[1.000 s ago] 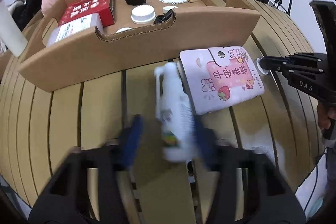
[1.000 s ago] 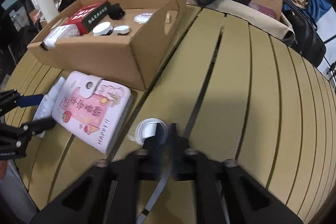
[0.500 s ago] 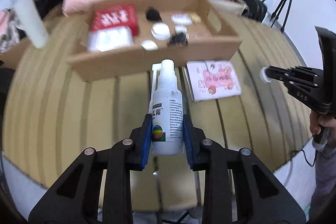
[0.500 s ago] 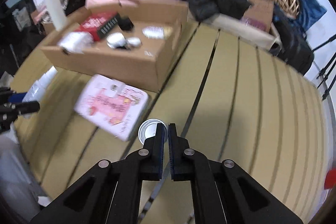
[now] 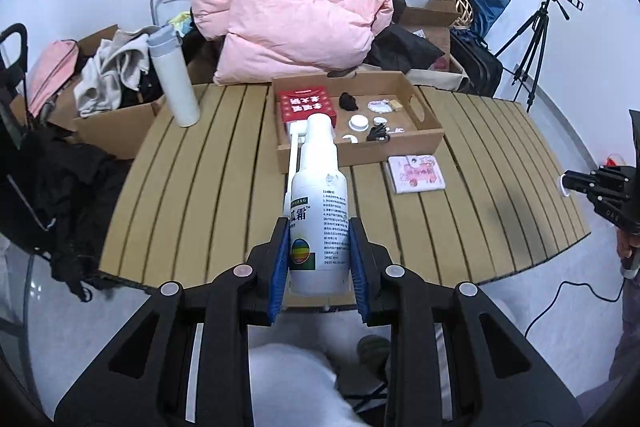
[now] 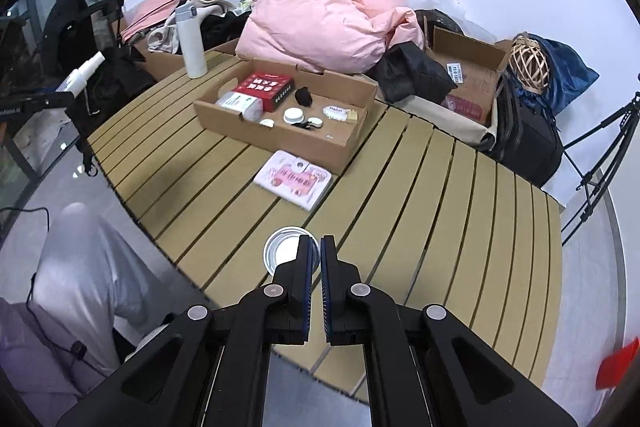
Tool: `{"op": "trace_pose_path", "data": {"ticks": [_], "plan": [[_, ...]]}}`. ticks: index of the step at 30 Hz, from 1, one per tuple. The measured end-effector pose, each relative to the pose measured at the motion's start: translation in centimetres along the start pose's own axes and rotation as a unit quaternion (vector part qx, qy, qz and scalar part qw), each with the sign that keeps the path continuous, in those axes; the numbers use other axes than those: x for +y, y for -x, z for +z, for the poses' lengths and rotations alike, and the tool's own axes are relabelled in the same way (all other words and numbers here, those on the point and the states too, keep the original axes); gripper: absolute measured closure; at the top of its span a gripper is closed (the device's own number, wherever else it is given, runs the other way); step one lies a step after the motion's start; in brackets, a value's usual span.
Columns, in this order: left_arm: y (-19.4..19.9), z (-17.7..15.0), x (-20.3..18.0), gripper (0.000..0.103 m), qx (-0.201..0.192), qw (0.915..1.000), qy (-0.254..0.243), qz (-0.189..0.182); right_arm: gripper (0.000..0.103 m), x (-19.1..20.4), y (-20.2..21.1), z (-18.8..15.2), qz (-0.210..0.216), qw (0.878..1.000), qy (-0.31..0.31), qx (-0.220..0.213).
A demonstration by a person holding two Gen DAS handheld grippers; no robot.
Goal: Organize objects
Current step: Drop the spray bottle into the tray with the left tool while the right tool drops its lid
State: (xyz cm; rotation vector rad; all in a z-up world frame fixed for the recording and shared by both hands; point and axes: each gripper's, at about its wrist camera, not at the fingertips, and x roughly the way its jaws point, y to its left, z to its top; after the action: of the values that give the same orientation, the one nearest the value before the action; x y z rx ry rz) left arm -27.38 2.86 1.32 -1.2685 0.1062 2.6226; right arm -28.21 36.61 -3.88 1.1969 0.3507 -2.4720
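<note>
Left tongs [image 5: 319, 247]: The two blue pads press on the sides of a white spray bottle [image 5: 318, 211]. The bottle is up in the air, above the near edge of the surface [image 5: 208, 195]. Its thin nozzle lies along its left side.

Right tongs [image 6: 316, 259]: They are squeezed almost all the way together, with only a thin gap between the blue pads. A small round lid [image 6: 285, 251], silver with a white middle, sits at the tip of the left finger. I cannot tell how it is gripped, but it is up in the air with the tongs.

Cardboard tray [image 5: 430, 131]: It sits on the far part of the surface. Inside are a red box [image 5: 306, 105], a black lump [image 5: 349, 101], a round white cap [image 5: 359, 123] and some other small bits.

Pink notebook [image 5: 416, 174]: It lies flat on the surface, just beside the front wall of the tray.

White flask [image 5: 173, 77]: It stands upright on the far left corner of the surface.

Pink coat [image 5: 288, 23]: It is heaped up behind the tray.

Tripod [image 5: 532, 43]: It stands on the floor at the right.

Person: A leg in pale trousers [image 6: 80, 267] shows at the lower left of the right view.
</note>
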Motion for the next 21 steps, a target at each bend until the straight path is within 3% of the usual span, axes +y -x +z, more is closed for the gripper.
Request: {"op": "trace_pose_path", "data": {"ticks": [5, 10, 16, 21], "plan": [[0.2, 0.5, -0.1, 0.079, -0.005, 0.9998, 0.004, -0.02, 0.098, -0.3, -0.3, 0.0, -0.002, 1.0, -0.014, 0.004], [-2.2, 4.2, -0.8, 0.079, 0.004, 0.9999, -0.007, -0.013, 0.098, -0.7, -0.3, 3.0, 0.004, 1.0, -0.012, -0.013], [-11.0, 12.6, -2.1, 0.079, 0.044, 0.999, -0.01, -0.007, 0.098, -2.0, -4.1, 11.9, 0.032, 0.999, -0.015, -0.018], [-21.3, 17.0, -2.5, 0.079, 0.118, 0.9918, 0.03, -0.04, 0.098, -3.0, -14.0, 18.1, 0.036, 0.998, -0.034, 0.037]]}}
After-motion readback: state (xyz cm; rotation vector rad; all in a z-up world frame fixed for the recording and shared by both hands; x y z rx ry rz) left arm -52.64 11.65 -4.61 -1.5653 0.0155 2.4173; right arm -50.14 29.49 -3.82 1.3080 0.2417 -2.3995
